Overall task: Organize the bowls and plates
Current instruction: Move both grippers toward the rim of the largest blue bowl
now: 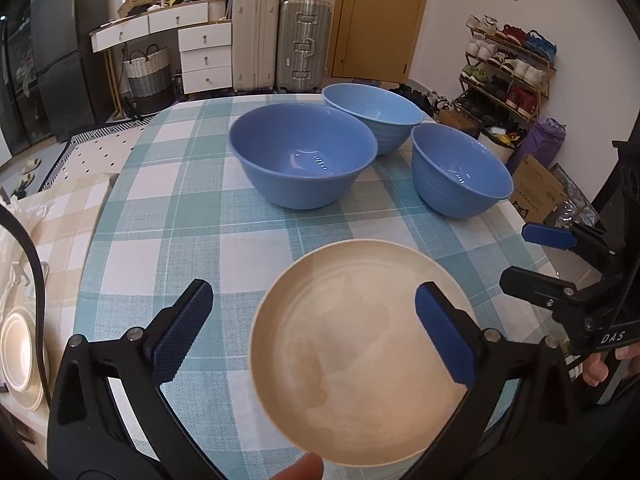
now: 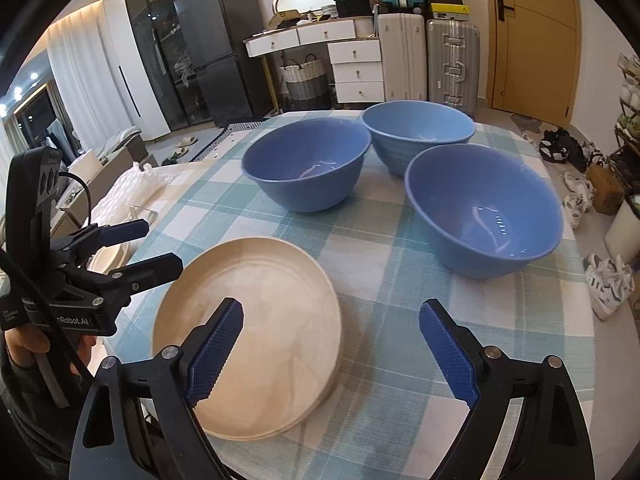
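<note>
A beige plate (image 1: 360, 332) is seen lying flat on the checked cloth of the table (image 1: 192, 216), close to the near edge; in the right wrist view the plate (image 2: 256, 320) appears to be the top of a low stack. Three blue bowls are set upright beyond it: a left bowl (image 1: 302, 156), a far bowl (image 1: 374, 114) and a right bowl (image 1: 460, 172). The far bowl stands close against the other two, and the right bowl sits near the table's right edge. A strip of bare cloth is left between the plate and the bowls, and wide open cloth to the plate's left.

The left tongs (image 1: 316, 328) are held spread wide above the plate; its pads (image 1: 444, 332) are seen over the plate but press on nothing. The right tongs (image 2: 332, 352) are likewise spread wide, with one pad over the plate's right rim and the other over bare cloth, nothing being gripped.

More pale plates (image 1: 18, 356) are seen off the table's left side, on a lower surface.
</note>
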`<state>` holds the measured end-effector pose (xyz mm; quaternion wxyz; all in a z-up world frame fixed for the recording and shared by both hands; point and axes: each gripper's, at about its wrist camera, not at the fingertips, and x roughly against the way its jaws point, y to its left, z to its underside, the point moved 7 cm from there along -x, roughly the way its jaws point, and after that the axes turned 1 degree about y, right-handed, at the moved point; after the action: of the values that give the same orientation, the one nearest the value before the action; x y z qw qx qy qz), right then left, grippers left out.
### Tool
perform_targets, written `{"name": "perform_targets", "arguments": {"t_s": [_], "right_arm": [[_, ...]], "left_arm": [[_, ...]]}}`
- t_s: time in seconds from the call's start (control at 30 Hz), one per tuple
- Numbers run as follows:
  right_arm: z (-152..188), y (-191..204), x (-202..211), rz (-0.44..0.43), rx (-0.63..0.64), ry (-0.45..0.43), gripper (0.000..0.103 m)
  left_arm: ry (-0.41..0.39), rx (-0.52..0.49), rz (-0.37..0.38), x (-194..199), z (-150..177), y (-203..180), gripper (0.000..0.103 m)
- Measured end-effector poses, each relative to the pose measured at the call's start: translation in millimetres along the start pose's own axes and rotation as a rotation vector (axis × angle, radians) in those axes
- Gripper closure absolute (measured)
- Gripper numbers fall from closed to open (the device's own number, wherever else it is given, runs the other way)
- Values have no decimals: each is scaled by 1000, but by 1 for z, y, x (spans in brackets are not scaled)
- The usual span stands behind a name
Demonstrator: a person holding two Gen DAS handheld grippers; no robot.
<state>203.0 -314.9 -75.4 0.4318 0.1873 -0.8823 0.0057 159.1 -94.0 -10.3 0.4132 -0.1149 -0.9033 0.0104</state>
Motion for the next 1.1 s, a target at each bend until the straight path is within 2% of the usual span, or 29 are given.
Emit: {"name": "perform_targets", "arguments": {"t_s": [0.33, 0.63, 0.9, 1.1], "right_arm": [[-5, -43, 25, 72, -67, -38, 7], [-9, -75, 49, 87, -139, -96, 7], [-16, -101, 67, 116, -177, -131, 6], [-22, -126, 83, 124, -224, -159, 6]], "left_arm": [[14, -74, 8, -11, -33, -40, 3], [-9, -108, 12, -4, -60, -67, 2], [-8, -151, 12, -11, -85, -102, 3], [-38, -178, 20, -2, -102, -131, 3]]}}
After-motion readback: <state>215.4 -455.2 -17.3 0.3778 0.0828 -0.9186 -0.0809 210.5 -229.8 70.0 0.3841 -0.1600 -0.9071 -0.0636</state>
